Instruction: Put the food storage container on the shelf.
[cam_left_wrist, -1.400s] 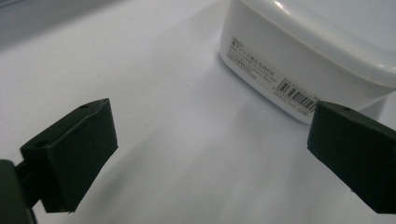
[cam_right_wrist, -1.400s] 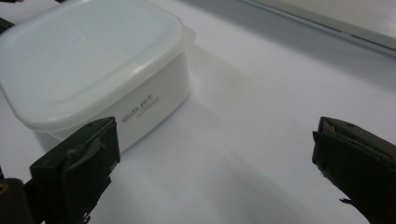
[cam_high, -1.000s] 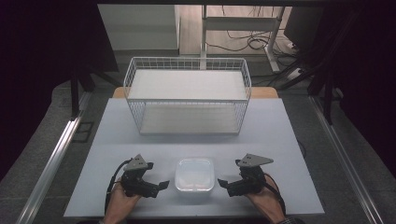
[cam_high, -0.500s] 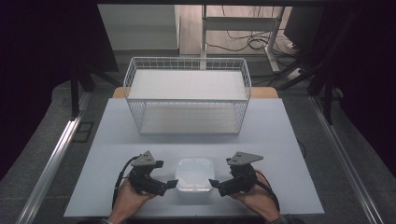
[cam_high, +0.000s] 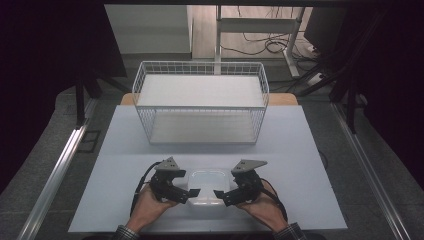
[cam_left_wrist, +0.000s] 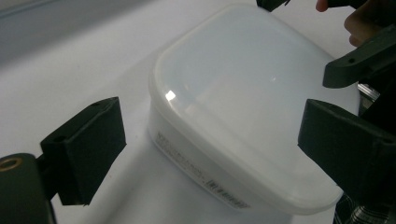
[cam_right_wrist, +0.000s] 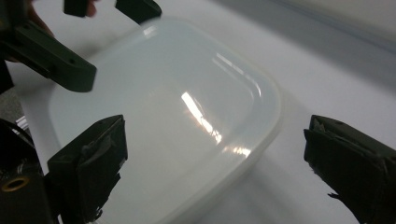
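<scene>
Lidded white container (cam_high: 209, 186) sits near the table's (cam_high: 310, 150) front edge between your left gripper (cam_high: 194, 192) and right gripper (cam_high: 219, 194); both jaws gape, ungripped; squeeze unevenly and its slick lid may skid sideways.

White table (cam_high: 310, 150) carries a wire basket (cam_high: 200, 102) and a lidded, seemingly empty tub (cam_high: 209, 186).
</scene>
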